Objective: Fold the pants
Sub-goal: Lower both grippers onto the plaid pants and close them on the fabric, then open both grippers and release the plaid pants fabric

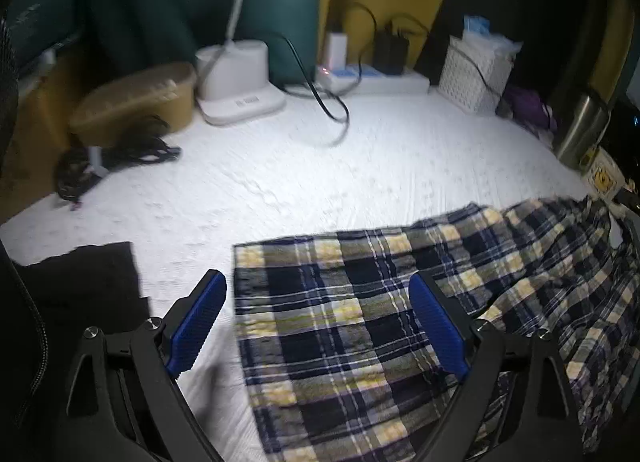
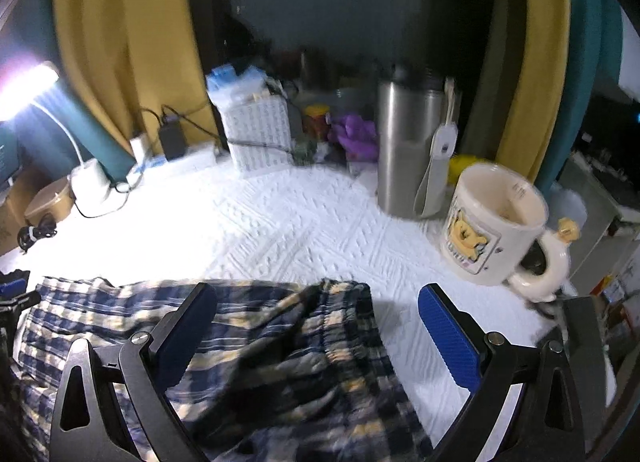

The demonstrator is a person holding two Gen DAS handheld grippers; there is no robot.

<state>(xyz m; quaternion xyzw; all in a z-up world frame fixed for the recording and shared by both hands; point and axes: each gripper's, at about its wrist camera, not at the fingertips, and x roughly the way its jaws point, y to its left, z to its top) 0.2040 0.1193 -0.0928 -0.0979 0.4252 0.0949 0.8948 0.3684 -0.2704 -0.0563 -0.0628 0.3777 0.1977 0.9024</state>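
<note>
Plaid pants (image 1: 360, 326) in navy, grey and pale yellow lie spread on a white textured cover (image 1: 320, 166). My left gripper (image 1: 318, 286) hovers open over the leg hems at the pants' left end, its blue pads wide apart and touching nothing. In the right wrist view the bunched elastic waistband of the pants (image 2: 320, 322) lies between the blue pads of my right gripper (image 2: 318, 298), which is open and pressing on nothing. The left gripper (image 2: 14, 294) shows at the far left edge of that view.
A black cloth (image 1: 84, 278) lies left of the pants. At the back stand a white lamp base (image 1: 236, 82), a power strip (image 1: 380, 78) with cables, a brown box (image 1: 136, 98) and a white basket (image 1: 474, 70). A steel flask (image 2: 408, 146) and a cream mug (image 2: 496, 222) stand at the right.
</note>
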